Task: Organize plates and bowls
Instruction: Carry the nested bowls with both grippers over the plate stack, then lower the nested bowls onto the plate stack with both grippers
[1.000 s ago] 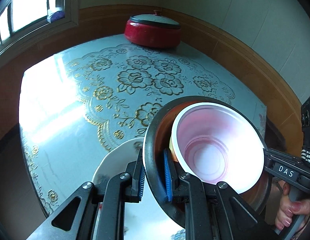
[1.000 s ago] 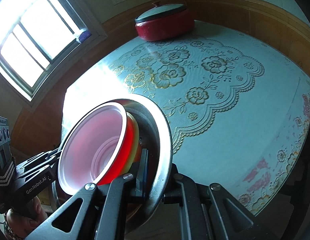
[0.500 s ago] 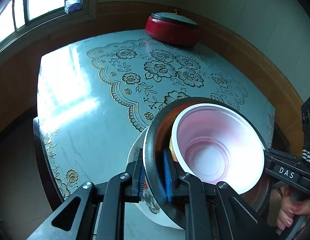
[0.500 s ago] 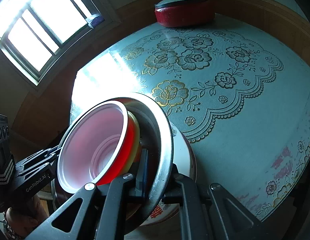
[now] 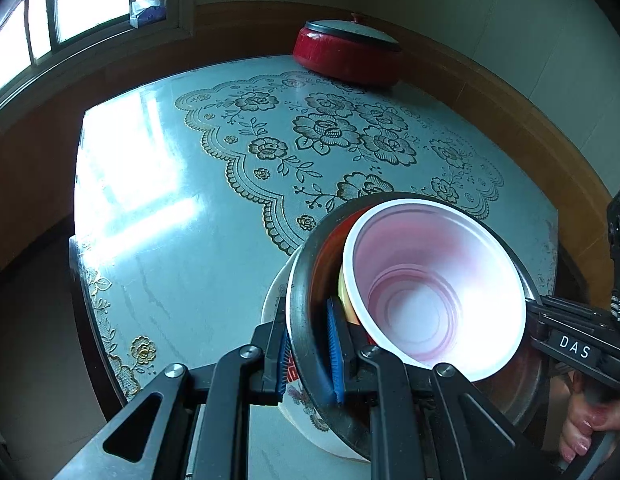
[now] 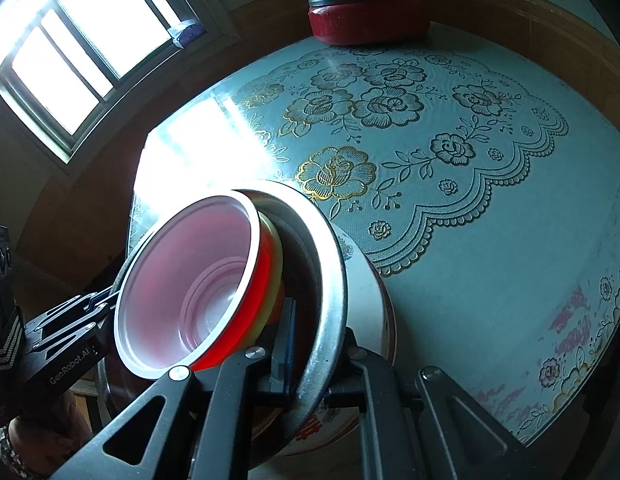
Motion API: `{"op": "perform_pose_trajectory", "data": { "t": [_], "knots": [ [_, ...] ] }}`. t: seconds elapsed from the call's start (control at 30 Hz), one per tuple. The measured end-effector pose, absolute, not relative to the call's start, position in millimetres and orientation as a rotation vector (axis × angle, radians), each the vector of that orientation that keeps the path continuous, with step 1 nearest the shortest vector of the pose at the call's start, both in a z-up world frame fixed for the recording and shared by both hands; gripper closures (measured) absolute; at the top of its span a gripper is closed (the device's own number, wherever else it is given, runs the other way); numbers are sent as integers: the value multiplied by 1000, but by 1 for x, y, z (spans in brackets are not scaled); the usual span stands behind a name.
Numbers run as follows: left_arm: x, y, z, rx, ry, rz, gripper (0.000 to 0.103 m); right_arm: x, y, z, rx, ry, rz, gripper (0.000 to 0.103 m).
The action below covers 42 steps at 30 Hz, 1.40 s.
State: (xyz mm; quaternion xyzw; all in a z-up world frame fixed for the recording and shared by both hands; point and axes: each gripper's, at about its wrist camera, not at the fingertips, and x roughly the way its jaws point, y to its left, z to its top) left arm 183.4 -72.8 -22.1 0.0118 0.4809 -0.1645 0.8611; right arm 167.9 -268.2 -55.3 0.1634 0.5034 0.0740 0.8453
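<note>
The metal bowl (image 5: 522, 392) is held between both grippers above the near edge of the table (image 5: 158, 264). It contains a nested stack: a red bowl with a white interior (image 5: 434, 292) sits innermost, and a yellow bowl (image 5: 344, 296) shows as a thin rim beneath it.

The left gripper (image 5: 310, 356) is clamped on the metal bowl's rim, one blue pad (image 5: 335, 354) inside the wall and one outside. The right gripper (image 6: 306, 356) is clamped on the opposite rim in the same manner.

A white bowl with a printed pattern (image 6: 374, 292) is directly below the metal bowl at the table's near edge; whether the two touch cannot be determined.

Readable markings: "DAS" on the right gripper body in the left wrist view; "GenRobot.AI" on the left gripper body in the right wrist view.

A red lidded pot (image 5: 348, 54) stands at the table's far edge, well apart from the stack.
</note>
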Motion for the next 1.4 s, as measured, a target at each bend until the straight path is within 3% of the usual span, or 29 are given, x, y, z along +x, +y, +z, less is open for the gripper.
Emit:
{"op": "perform_pose_trajectory", "data": {
  "t": [0.33,1.13,1.4],
  "knots": [
    [185,-80,-49,47,1032,-326,86,168,-269,-84,298,1056,140,94],
    [180,-76,-54,5,1041,-358,84,156,-268,-79,336,1134,125,90],
    [180,-68,-50,16,1027,-333,86,147,-278,-68,395,1142,161,79]
  ]
}}
